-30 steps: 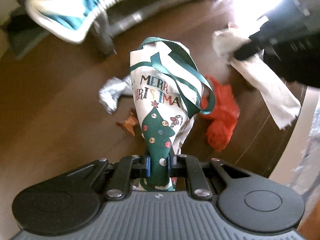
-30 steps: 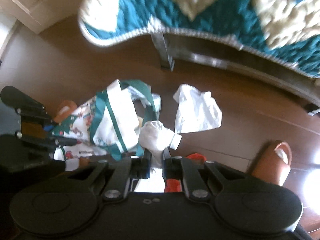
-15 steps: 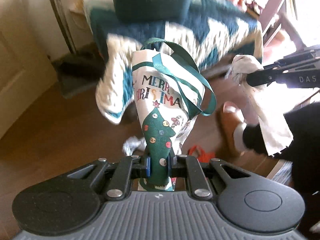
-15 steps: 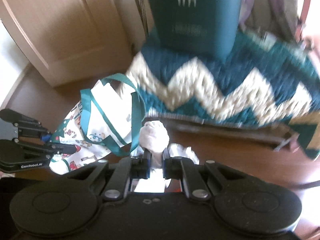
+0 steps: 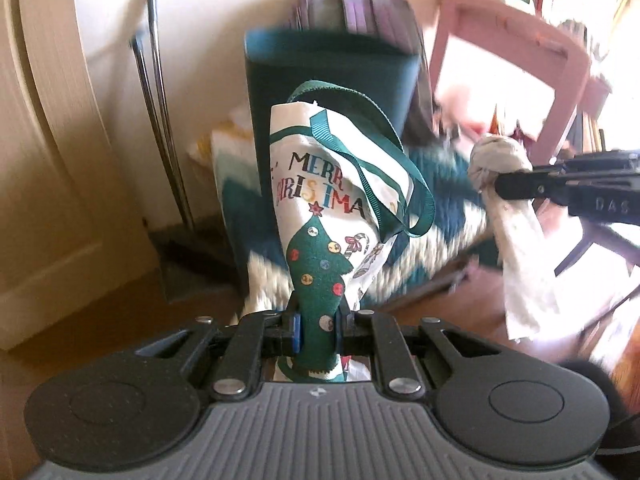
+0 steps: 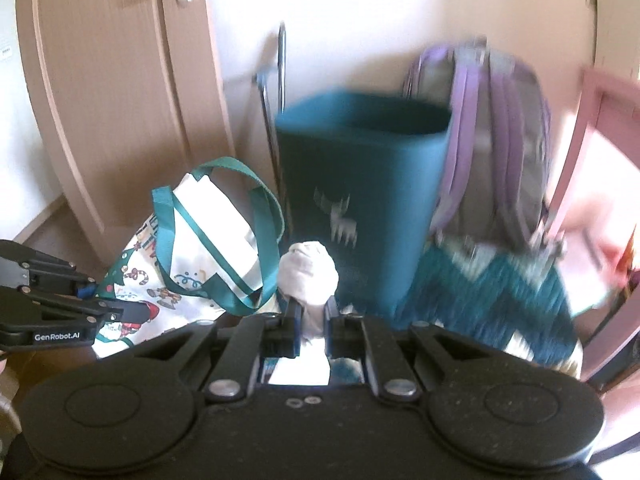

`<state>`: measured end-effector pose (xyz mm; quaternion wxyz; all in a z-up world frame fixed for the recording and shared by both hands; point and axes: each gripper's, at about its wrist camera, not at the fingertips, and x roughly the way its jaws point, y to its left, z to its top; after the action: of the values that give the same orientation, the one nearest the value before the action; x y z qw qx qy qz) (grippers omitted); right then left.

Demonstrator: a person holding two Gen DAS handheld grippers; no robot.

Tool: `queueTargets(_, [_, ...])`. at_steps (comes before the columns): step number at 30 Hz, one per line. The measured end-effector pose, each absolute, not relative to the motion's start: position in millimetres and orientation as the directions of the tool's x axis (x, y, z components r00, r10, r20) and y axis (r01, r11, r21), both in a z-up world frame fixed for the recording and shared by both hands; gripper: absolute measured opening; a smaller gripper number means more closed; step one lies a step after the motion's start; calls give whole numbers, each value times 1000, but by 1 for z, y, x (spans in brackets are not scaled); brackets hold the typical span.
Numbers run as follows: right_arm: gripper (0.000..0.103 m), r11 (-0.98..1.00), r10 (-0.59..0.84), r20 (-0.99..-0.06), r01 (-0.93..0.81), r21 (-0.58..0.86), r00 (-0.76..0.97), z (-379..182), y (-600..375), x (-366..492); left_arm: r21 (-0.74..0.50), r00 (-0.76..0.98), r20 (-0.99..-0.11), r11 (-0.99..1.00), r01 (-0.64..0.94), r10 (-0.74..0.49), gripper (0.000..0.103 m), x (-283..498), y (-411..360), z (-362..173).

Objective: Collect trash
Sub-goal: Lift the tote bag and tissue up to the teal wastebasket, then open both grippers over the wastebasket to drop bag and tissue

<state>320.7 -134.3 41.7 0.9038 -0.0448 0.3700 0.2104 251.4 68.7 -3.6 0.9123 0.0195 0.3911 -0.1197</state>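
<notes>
My left gripper (image 5: pixel 318 322) is shut on the lower edge of a white Christmas gift bag (image 5: pixel 336 200) with a green tree print and green ribbon handles, held upright in the air. My right gripper (image 6: pixel 310 318) is shut on a crumpled white tissue (image 6: pixel 308 270), whose balled top sticks up above the fingers. In the left wrist view the right gripper (image 5: pixel 504 188) comes in from the right with the tissue (image 5: pixel 520 248) hanging down from it, level with the bag's mouth. The right wrist view shows the gift bag (image 6: pixel 192 256) to the left, pinched by the left gripper (image 6: pixel 112 314).
A tall teal bin (image 6: pixel 360 184) with a white deer print stands on a teal-and-cream zigzag blanket (image 6: pixel 500 300). A grey and purple backpack (image 6: pixel 496 140) leans behind it. A wooden door (image 6: pixel 112 92) is at left, a pink frame (image 5: pixel 512 40) at right.
Both grippers have lifted from the brown floor up to the level of the blanket and bin, each still holding its item. The floor litter has dropped out of view.
</notes>
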Motion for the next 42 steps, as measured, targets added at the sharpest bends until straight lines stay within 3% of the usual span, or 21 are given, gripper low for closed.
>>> queueTargets(12, [9,933,310,-516,-360,2,799,130,-137,386,-32,814,-556,983,183,-170,14,312,45,99])
queueTargets(23, [9,953,261,-427,-301,-27,866,145,-130,451,-104,874,-449,983,154,-185,14,392,35,151])
queueTargets(29, [9,965,235,-435,-264,-6,869,127,-130,493,-136,855,-478,979,155,-201,14,439,23,135])
queueTargets(42, [9,970,198,-553,-245,-11,809,45,-133,551,-109,765,-622,986,130,-169,14,515,6,57])
